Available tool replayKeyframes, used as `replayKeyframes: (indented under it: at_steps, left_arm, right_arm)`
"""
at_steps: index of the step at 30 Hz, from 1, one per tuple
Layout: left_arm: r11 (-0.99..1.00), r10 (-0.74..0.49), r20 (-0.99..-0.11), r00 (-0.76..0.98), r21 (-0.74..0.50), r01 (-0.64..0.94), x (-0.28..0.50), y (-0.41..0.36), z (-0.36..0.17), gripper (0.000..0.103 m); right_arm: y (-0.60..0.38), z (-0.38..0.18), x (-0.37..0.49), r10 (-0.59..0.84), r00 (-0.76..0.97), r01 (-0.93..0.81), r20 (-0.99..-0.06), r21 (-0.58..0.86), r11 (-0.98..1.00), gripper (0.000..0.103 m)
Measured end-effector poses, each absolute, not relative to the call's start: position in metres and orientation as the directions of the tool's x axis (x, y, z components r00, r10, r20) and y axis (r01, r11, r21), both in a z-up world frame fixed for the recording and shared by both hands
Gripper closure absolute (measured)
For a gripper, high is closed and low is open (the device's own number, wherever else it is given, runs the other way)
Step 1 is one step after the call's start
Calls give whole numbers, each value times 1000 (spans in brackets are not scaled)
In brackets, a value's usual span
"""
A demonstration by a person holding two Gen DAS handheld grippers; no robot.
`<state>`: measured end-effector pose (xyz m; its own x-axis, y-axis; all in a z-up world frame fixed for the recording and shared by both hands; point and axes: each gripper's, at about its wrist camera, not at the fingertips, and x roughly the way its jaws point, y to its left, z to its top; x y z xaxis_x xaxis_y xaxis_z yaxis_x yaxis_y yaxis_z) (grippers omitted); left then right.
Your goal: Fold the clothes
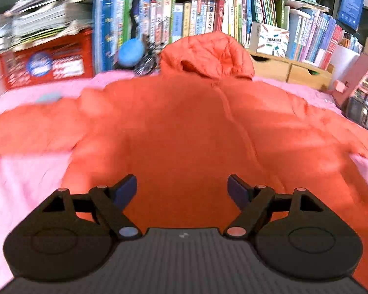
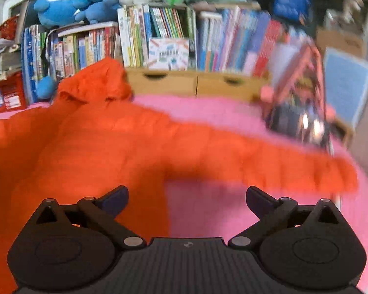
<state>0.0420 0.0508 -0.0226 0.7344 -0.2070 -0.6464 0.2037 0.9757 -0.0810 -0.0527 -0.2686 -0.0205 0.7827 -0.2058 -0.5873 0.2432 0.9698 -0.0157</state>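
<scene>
An orange hooded puffer jacket (image 1: 184, 122) lies spread face up on a pink cloth (image 1: 24, 183), hood toward the bookshelf and both sleeves stretched out sideways. My left gripper (image 1: 182, 189) hovers open over the jacket's lower body, with nothing between its fingers. In the right wrist view the jacket (image 2: 85, 142) fills the left side and its sleeve (image 2: 294, 169) reaches to the right. My right gripper (image 2: 187, 199) is wide open above the jacket's side edge and the pink cloth (image 2: 220, 208), below that sleeve, holding nothing.
A crowded bookshelf (image 1: 196, 19) with blue plush toys (image 2: 81, 2) stands behind the table. A red crate (image 1: 49, 63) under stacked papers sits at the back left. Wooden drawers (image 2: 196, 83) and a pink rack (image 2: 301, 93) stand at the back right.
</scene>
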Motion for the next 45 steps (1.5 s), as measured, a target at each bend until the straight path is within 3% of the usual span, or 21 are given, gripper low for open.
replayKeyframes:
  at_steps: [4, 8, 13, 28, 45]
  left_arm:
    - [975, -201, -684, 701, -70, 211, -15, 59, -23, 18]
    - [984, -129, -729, 672, -10, 177, -53, 58, -32, 6]
    - [991, -95, -757, 647, -11, 133, -78, 58, -38, 5]
    - [987, -59, -774, 630, 49, 153, -94, 43, -43, 5]
    - [885, -272, -739, 616, 60, 462, -92, -57, -33, 5]
  right_arm:
    - [-251, -29, -86, -88, 768, 156, -634, 52, 986, 0]
    - [-211, -31, -115, -41, 756, 63, -654, 10, 998, 0]
    - [-180, -37, -146, 36, 731, -26, -682, 26, 999, 0]
    - [-155, -44, -162, 39, 711, -78, -702, -24, 997, 0]
    - [-204, -42, -190, -155, 692, 116, -705, -103, 988, 0]
